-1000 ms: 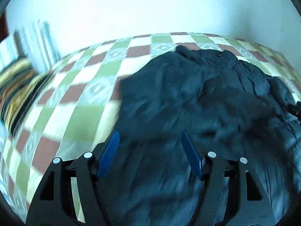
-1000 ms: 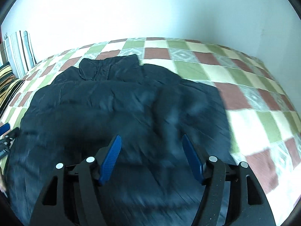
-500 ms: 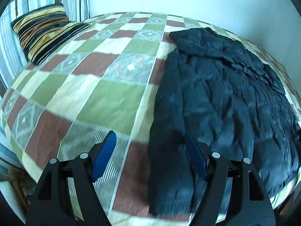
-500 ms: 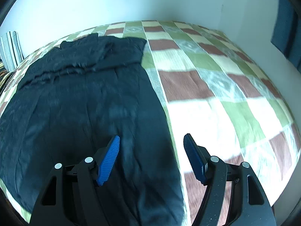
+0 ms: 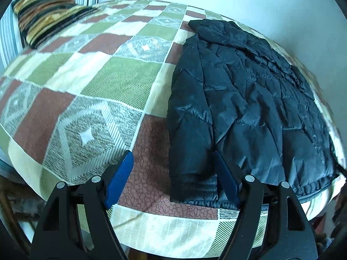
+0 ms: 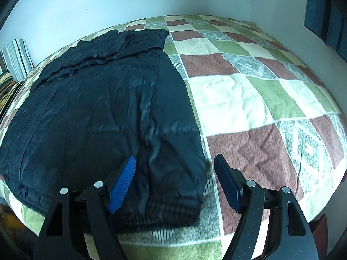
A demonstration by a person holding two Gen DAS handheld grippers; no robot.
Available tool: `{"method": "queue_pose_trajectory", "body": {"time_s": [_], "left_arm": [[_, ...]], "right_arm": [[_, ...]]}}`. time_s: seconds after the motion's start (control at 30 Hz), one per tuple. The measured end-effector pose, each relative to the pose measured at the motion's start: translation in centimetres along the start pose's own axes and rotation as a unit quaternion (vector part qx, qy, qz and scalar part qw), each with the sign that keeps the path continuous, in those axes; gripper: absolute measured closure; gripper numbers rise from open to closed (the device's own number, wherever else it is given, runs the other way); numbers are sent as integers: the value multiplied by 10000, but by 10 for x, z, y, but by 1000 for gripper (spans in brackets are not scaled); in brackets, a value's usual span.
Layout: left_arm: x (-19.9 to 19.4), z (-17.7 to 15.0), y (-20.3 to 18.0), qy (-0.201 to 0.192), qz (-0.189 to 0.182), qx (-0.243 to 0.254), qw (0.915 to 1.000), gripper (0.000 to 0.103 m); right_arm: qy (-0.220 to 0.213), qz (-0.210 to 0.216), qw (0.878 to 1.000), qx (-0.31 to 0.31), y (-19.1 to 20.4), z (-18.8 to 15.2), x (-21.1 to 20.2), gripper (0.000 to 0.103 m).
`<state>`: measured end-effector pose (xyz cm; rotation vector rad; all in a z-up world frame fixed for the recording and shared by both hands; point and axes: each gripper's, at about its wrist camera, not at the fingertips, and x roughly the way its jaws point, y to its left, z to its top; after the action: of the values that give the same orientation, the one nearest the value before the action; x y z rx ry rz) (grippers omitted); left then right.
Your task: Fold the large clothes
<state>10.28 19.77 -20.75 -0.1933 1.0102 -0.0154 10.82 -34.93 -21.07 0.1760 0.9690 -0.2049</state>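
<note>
A dark navy puffer jacket (image 5: 249, 99) lies flat on a checked bed cover (image 5: 91, 82), collar toward the far wall, hem at the near bed edge. In the left wrist view my left gripper (image 5: 173, 173) is open and empty, hovering over the jacket's left sleeve cuff (image 5: 193, 186). In the right wrist view the jacket (image 6: 97, 108) fills the left half, and my right gripper (image 6: 174, 177) is open and empty over its right sleeve cuff (image 6: 173, 203).
Striped pillows (image 5: 43, 10) lie at the far left of the bed, also seen in the right wrist view (image 6: 17, 58). White walls stand behind the bed. A dark curtain (image 6: 325, 17) hangs at the far right. The near bed edge (image 5: 173, 234) drops off below the grippers.
Both grippers have pulled back toward the near bed edge and spread apart, left to the jacket's left cuff, right to its right cuff. Both stayed open. The jacket now lies flatter.
</note>
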Motion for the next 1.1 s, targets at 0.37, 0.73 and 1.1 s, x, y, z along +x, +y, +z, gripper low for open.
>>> {"method": "queue_pose_trajectory", "body": {"time_s": [0.37, 0.73, 1.1], "left_arm": [[-4, -10, -11, 55, -272, 245, 9993, 28], [1, -15, -19, 123, -726, 137, 9972, 69], [-48, -20, -17, -430, -957, 31, 9945, 93]], "right_arm": [[11, 322, 9993, 198, -2, -15, -6, 43], [7, 644, 9974, 309, 1, -19, -10, 72], [-449, 753, 9956, 336, 5, -23, -46, 93]]}}
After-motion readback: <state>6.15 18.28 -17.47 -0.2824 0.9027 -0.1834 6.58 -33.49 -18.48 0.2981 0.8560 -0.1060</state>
